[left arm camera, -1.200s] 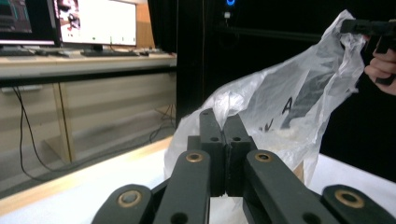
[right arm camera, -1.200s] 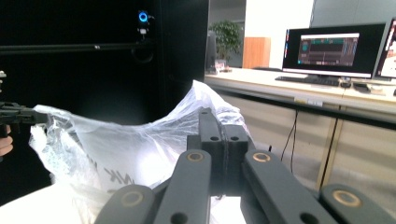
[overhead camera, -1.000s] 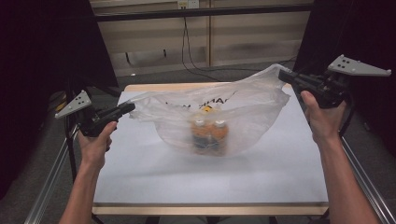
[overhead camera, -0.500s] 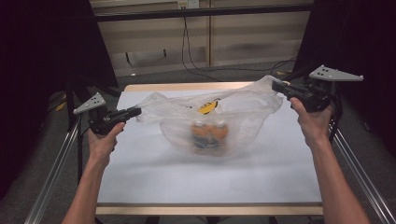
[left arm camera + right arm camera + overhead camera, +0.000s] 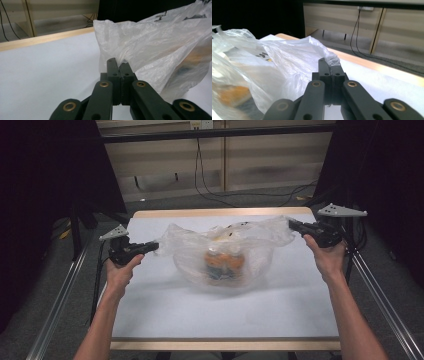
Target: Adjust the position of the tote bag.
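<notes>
From above, my left gripper (image 5: pixel 154 246) and right gripper (image 5: pixel 292 224) have sunk lower than a second ago, and the plastic bag (image 5: pixel 222 252) now rests mid-table (image 5: pixel 165 315). In the left gripper view my jaws pinch its corner. The right gripper view shows them clamped likewise. Letting go seems next.

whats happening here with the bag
A person holds a clear plastic bag by its two ends, one end pinched in the left gripper and the other in the right gripper, both jaws shut on the plastic. The bag hangs stretched between them over the white table, with its sagging middle at or near the surface. Inside sit what look like orange-and-dark packaged items, blurred through the plastic.
</notes>
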